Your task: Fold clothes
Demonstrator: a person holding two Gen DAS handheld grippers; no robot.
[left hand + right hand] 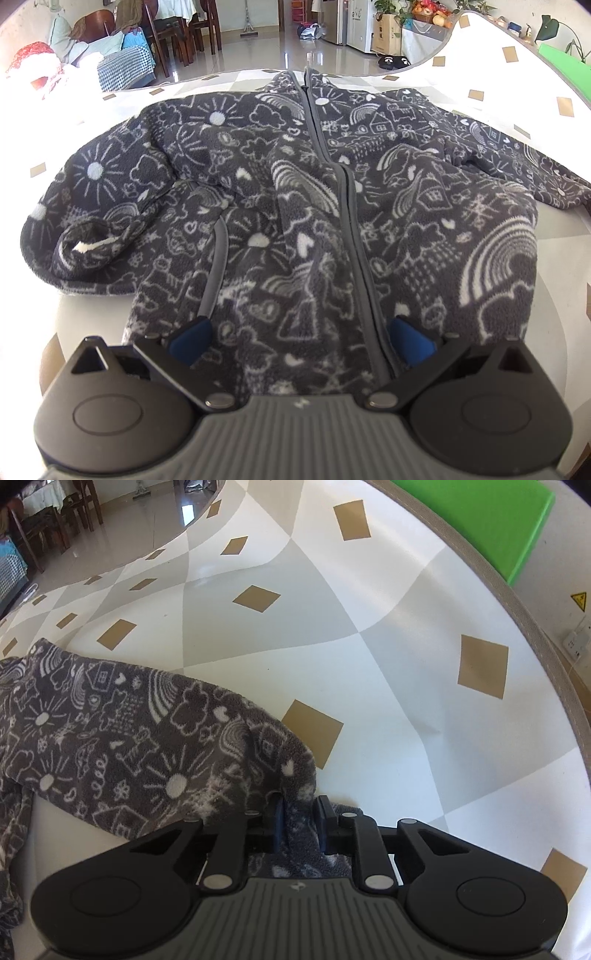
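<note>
A dark grey fleece jacket (295, 184) with white doodle print lies front-up and zipped on the table. Its left sleeve (85, 206) is bent back toward the body, and the other sleeve runs off to the right. My left gripper (299, 328) hovers over the jacket's near hem beside the zip, jaws wide open, pads not pressing the fabric. In the right wrist view, the jacket's right sleeve (147, 738) stretches in from the left. My right gripper (301, 805) is shut on the sleeve's cuff end, with fleece bunched between the blue pads.
The table wears a white and grey checked cloth (369, 646) with tan diamonds; its rounded edge curves along the right. A green board (480, 517) lies beyond that edge. Chairs and piled laundry (122, 62) stand across the tiled floor behind the table.
</note>
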